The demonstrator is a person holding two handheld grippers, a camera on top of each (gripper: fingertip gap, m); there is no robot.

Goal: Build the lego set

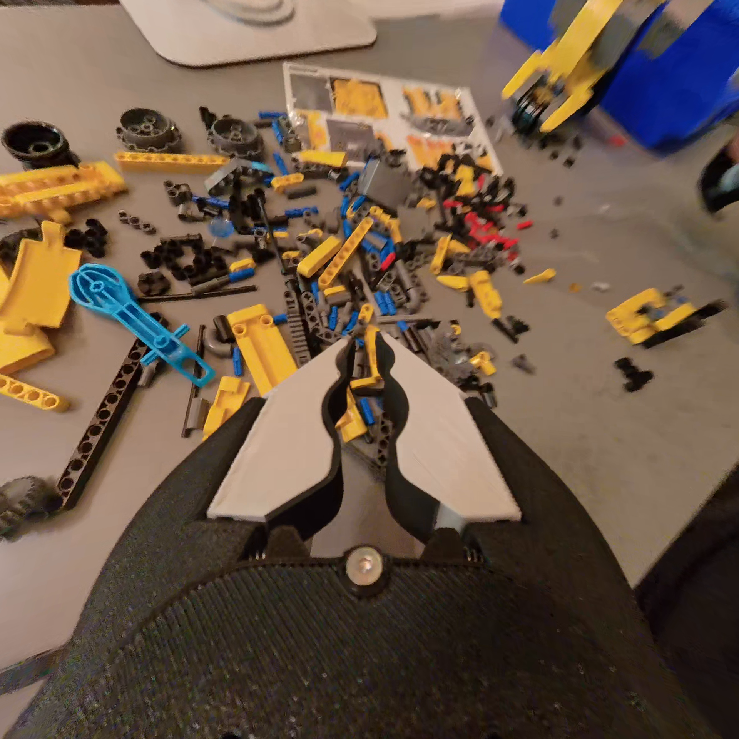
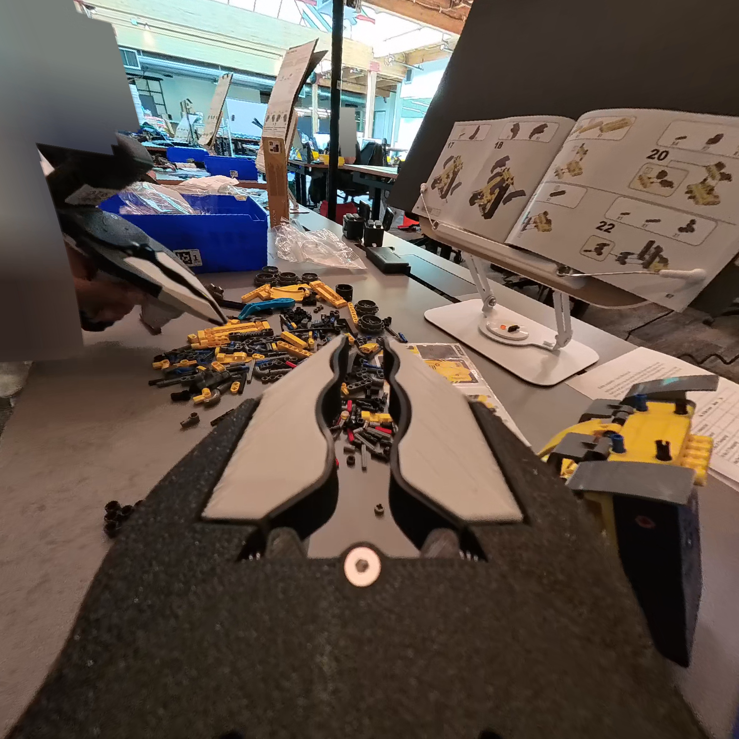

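A heap of small yellow, black, blue and red building parts (image 1: 352, 256) lies spread on a grey table (image 1: 580, 420). My left gripper (image 1: 366, 340) is low over the near edge of the heap, jaws a narrow gap apart. A yellow angled piece (image 1: 372, 352) shows on the table through the gap, and nothing is gripped. The left gripper also shows in the right wrist view (image 2: 220, 318), tips down at some yellow beams. My right gripper (image 2: 366, 339) is open and empty, hovering over small pins and connectors (image 2: 368, 424). A partly built yellow and grey model (image 2: 640, 432) sits to its right on a dark blue block.
A teal lever tool (image 1: 132, 316), black wheel hubs (image 1: 148, 128) and a sticker sheet (image 1: 384, 112) lie about the heap. A white stand (image 2: 520, 348) holds an open instruction booklet (image 2: 600, 180). A blue bin (image 2: 224, 232), a plastic bag (image 2: 316, 248) and a printed sheet (image 2: 660, 384) are nearby. The left gripper's tips are roughly 25 cm from the right gripper's.
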